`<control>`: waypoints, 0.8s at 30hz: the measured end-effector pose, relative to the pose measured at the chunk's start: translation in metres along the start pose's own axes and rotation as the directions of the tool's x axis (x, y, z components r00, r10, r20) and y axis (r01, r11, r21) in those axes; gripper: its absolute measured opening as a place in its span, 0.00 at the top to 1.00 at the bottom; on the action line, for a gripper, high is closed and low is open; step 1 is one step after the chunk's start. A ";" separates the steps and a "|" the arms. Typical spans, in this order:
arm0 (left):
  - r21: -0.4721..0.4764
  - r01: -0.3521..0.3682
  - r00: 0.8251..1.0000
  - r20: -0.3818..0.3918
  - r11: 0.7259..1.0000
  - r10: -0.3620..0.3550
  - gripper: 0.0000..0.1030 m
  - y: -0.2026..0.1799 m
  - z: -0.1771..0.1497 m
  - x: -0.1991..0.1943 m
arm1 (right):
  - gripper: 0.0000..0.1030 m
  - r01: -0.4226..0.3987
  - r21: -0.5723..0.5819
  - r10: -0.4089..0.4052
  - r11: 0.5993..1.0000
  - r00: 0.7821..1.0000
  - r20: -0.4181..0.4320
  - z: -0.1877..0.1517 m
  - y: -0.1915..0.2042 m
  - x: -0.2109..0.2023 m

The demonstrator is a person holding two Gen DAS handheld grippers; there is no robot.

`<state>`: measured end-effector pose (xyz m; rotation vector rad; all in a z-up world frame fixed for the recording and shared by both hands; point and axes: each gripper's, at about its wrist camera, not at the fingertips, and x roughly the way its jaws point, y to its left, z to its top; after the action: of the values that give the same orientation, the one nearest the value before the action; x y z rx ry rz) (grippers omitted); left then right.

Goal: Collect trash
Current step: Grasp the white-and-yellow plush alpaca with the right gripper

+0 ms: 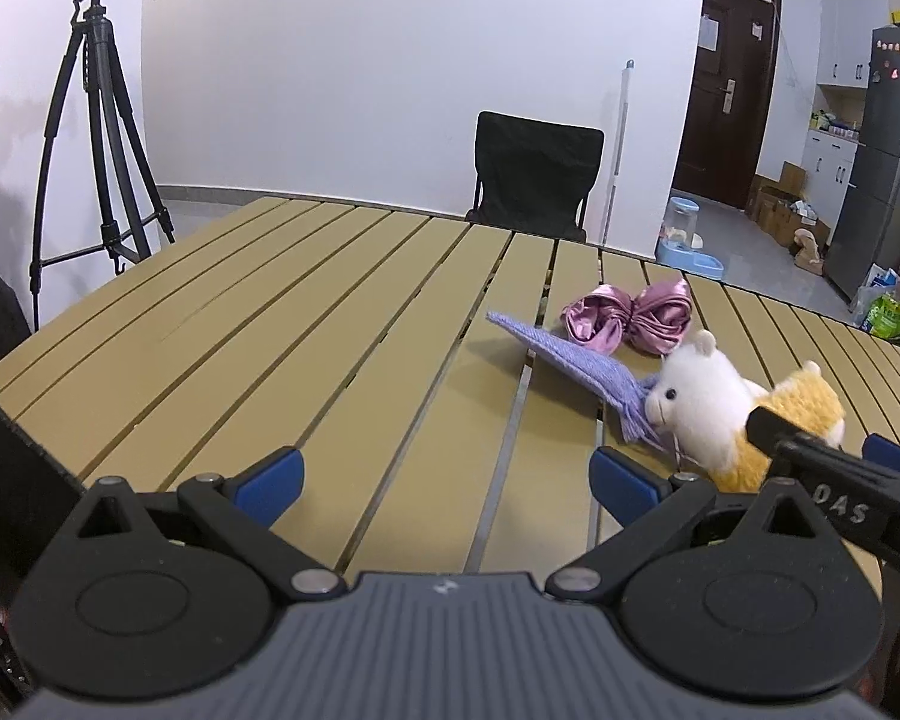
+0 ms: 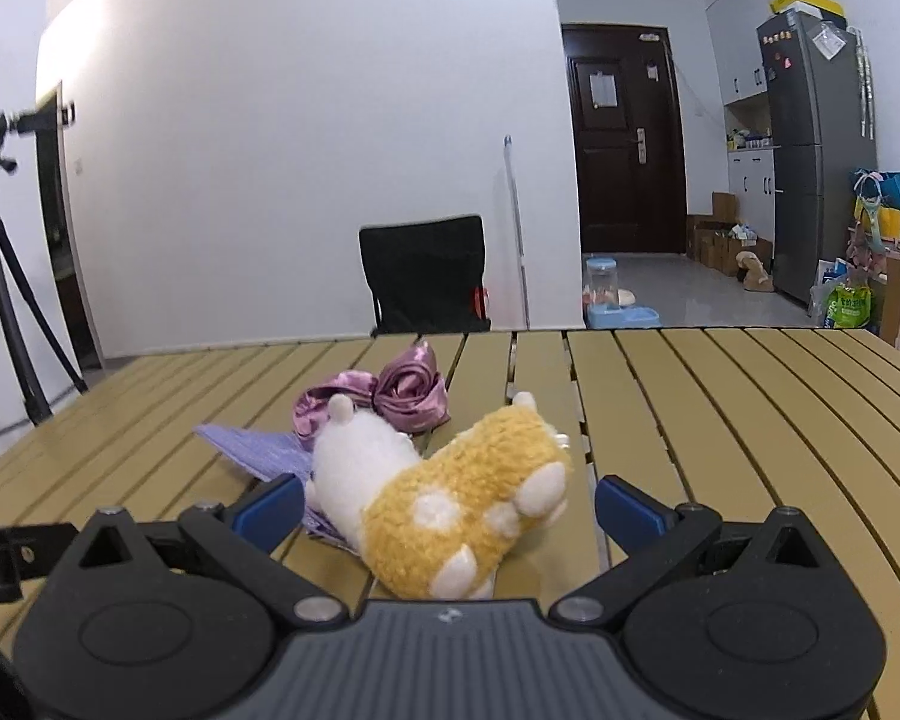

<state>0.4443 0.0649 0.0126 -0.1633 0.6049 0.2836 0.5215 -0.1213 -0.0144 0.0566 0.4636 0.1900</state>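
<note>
A: Where is there open room?
B: The slatted tan surface (image 1: 270,324) lies bare to the left; a black chair (image 2: 423,273) stands at its far edge.

A: And the fingers?
B: Left gripper (image 1: 447,483) spread over bare slats. Right gripper (image 2: 450,507) spread around the fluffy toy (image 2: 450,504), beside the purple scarf (image 1: 561,360) and satin bow (image 1: 627,315).

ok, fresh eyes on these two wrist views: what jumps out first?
The white and yellow plush toy lying on its side on the slatted table, right between the open fingers of the right gripper. Just behind it are a lilac knitted scarf touching its head and a shiny pink satin bow. The left gripper is open too, over bare slats to the toy's left.
</note>
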 end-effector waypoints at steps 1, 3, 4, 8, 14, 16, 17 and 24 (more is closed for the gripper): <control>-0.003 0.000 1.000 -0.003 1.000 0.000 0.00 0.000 0.001 0.003 | 0.00 0.007 -0.013 -0.007 1.000 1.000 -0.014 0.001 0.003 0.007; -0.002 -0.001 1.000 -0.013 1.000 0.001 0.00 -0.001 0.002 0.011 | 0.00 0.023 -0.034 -0.024 0.999 0.999 -0.038 0.001 0.008 0.019; -0.001 -0.003 1.000 -0.017 1.000 0.003 0.00 -0.001 0.003 0.014 | 0.00 0.032 -0.045 -0.034 0.998 0.998 -0.045 0.001 0.010 0.025; 0.006 -0.007 0.999 -0.033 1.000 0.007 0.00 -0.002 0.001 0.023 | 0.00 0.069 -0.073 -0.074 0.995 0.995 -0.067 0.003 0.019 0.043; 0.007 -0.024 0.998 -0.051 1.000 0.024 0.00 0.001 -0.003 0.028 | 0.00 0.084 -0.086 -0.092 0.993 0.992 -0.088 0.001 0.025 0.054; 0.005 -0.027 0.998 -0.053 1.000 0.028 0.00 0.002 -0.003 0.029 | 0.00 0.087 -0.084 -0.094 0.993 0.992 -0.087 0.001 0.027 0.055; 0.004 -0.028 0.998 -0.054 1.000 0.028 0.00 0.002 -0.004 0.029 | 0.00 0.089 -0.086 -0.096 0.992 0.991 -0.088 0.001 0.027 0.055; -0.003 -0.029 0.998 -0.055 1.000 0.028 0.00 0.006 -0.003 0.029 | 0.00 0.080 -0.066 -0.089 0.995 0.985 -0.148 0.001 0.025 0.055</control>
<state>0.4640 0.0760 -0.0072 -0.1667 0.6618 0.3086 0.5659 -0.0860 -0.0349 -0.0368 0.6103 0.1247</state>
